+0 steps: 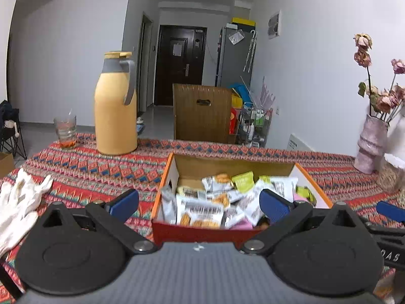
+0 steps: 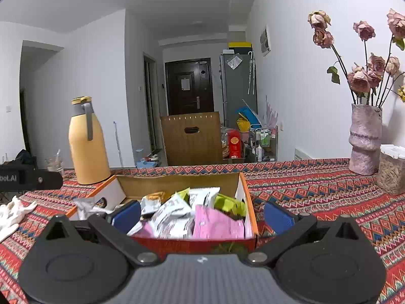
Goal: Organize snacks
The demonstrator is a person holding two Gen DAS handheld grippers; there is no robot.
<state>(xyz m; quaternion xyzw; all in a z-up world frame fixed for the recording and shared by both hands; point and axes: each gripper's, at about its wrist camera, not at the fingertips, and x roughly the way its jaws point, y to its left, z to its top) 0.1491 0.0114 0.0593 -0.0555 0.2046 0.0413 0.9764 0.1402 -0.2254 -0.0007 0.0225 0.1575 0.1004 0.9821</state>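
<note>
Your left hand-held gripper [image 1: 198, 204] sits low at the near edge of the box [image 1: 174, 169], its blue fingers [image 1: 125, 201] spread wide apart with nothing between them; one is out over the patterned cloth, the other over the snack packets. Your right hand-held gripper [image 2: 201, 214] is the same story: fingers wide apart, empty, one [image 2: 126, 215] over the packets and the other out past the box's right wall [image 2: 249, 207].

The snacks [image 1: 215, 202] are heaped loose in that open box on the bench [image 1: 101, 169]: white and orange packets, a green one [image 1: 243, 182] towards the back, a pink one [image 2: 215, 223] at the near right.

Off to your left, a white glove [image 1: 17, 202] lies crumpled on the cloth. Further back you have a tall yellow flask [image 1: 115, 106] standing upright, with a glass [image 1: 65, 130] just beside it on its left. Far right, a pink vase [image 2: 365, 139] holds dried roses [image 2: 362, 76], and a clear lidded jar [image 2: 391, 169] stands just beside it.

Beyond the bench stands a brown chair back [image 1: 202, 112], then a grey fridge [image 1: 235, 55] and a dark door [image 1: 181, 64].
</note>
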